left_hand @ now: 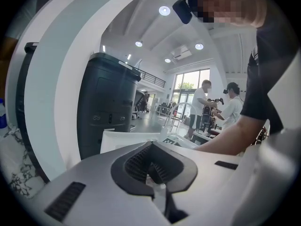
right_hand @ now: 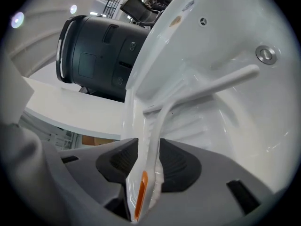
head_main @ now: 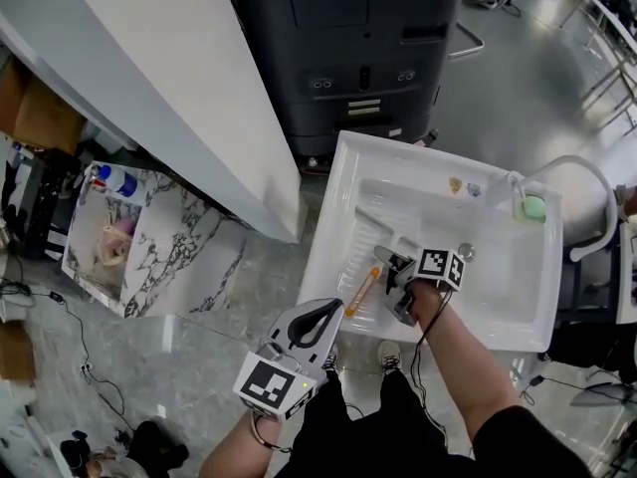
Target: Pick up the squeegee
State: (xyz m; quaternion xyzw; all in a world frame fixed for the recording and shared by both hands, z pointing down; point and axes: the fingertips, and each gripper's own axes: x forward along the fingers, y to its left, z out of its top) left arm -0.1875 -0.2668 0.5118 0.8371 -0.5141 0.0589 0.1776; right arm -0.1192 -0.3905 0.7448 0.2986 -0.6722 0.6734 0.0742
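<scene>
- Polished grey floor [head_main: 518,78] surrounds the work spot, with a big black machine [head_main: 348,48] standing just beyond the far edge of the sink [head_main: 320,229] and a long white counter [head_main: 169,78] running off its far-left corner.
- The white sink serves as the worktop. Its basin is bare apart from the tool, so nothing crowds the grasp.
- The left gripper [head_main: 320,322] hangs off the near-left corner, outside the basin. Its pads are pressed together on nothing. It seems parked there simply to leave room, since the job needs only one hand.
- The right gripper [head_main: 390,285] reaches down into the basin from the near edge, its jaws clamped on either side of the tool's handle.
- The squeegee [head_main: 361,292] lies in the basin along the left edge. Its orange-inlaid handle points to the near-left corner, and its blade bar lies crosswise toward the basin's middle.
- Taking it by the handle end looks sensible: the handle is the slim part the pads can span, and the blade is left free.
- Judging by this, the grip is made and the lift is what remains. The long blade end could sag or swing on the way up.
- The curved white tap [head_main: 587,182] and a green item [head_main: 534,207] sit at the far-right corner, well apart from the grasp.
- The drain [head_main: 465,252] is right of the gripper, also clear.
</scene>
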